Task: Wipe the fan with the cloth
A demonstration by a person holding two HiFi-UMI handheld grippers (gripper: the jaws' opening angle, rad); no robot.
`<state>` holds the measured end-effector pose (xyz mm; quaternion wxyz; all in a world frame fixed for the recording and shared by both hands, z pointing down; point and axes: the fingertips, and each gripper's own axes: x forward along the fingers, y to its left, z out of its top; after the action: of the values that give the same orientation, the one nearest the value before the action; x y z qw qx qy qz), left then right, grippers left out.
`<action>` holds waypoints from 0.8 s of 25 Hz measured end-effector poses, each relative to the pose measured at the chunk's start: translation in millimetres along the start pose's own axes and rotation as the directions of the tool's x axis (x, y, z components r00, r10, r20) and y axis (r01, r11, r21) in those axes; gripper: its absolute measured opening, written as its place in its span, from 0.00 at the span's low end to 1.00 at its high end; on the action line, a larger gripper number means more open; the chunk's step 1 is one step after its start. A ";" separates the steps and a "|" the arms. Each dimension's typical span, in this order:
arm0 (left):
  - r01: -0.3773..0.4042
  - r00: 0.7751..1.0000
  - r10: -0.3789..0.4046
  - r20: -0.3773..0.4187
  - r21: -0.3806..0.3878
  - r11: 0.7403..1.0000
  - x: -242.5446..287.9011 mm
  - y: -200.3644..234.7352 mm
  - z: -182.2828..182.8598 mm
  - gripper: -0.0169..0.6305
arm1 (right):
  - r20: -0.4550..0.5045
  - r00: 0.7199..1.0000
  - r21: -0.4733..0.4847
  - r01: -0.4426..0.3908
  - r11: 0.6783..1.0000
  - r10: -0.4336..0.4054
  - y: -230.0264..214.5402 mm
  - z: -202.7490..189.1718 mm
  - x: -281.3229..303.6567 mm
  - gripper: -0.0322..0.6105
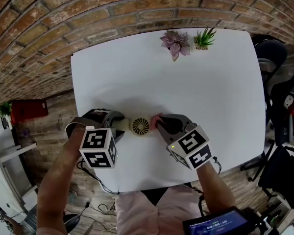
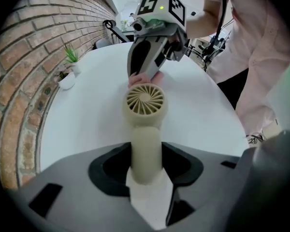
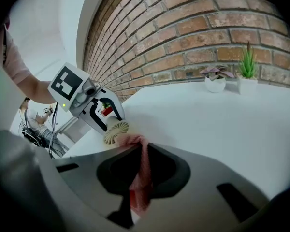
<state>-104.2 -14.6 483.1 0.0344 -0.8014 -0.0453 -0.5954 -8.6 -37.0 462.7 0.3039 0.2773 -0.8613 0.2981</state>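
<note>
The big white table (image 1: 186,92) lies under both grippers and gives a flat place to work.

The left gripper (image 2: 146,170) points steeply down. Its jaws are about half closed and squeeze the handle of the fan (image 2: 145,100). The round head of the fan sticks out just past the jaw tips, with its face toward that gripper's camera. I think it is held this way so the fan does not slip and the head is free to be wiped.

The right gripper (image 3: 142,178) comes in from the other side, and its tips are right at the fan's head. Its jaws are pinched tight on the pink cloth (image 3: 142,168). A small bunch of cloth pokes out past the tips, so it can rub the fan.

In the left gripper view the cloth (image 2: 144,79) seems to touch the far edge of the fan's head.

Two little plants (image 1: 175,43) (image 1: 204,37) stand well away from both grippers, at the far edge of the table by the brick wall.

Some things are hard to see. In the head view the left gripper (image 1: 118,126) covers the fan's handle. The other side of the fan's head does not show. Most of the cloth is squashed between the jaws, so I cannot tell how big it is. Any dust on the fan is too small to see.
</note>
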 end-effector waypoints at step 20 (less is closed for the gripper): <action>0.077 0.985 -0.023 -0.169 0.324 0.943 5.7 -8.8 10.8 0.33 | -0.044 0.997 -0.104 -0.063 0.993 0.059 7.8 -0.8 2.8 0.11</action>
<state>-93.3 -4.5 485.5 0.1563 -0.7316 -0.1617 -0.6436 -15.3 -32.1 462.4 0.3265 0.2283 -0.8775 0.2669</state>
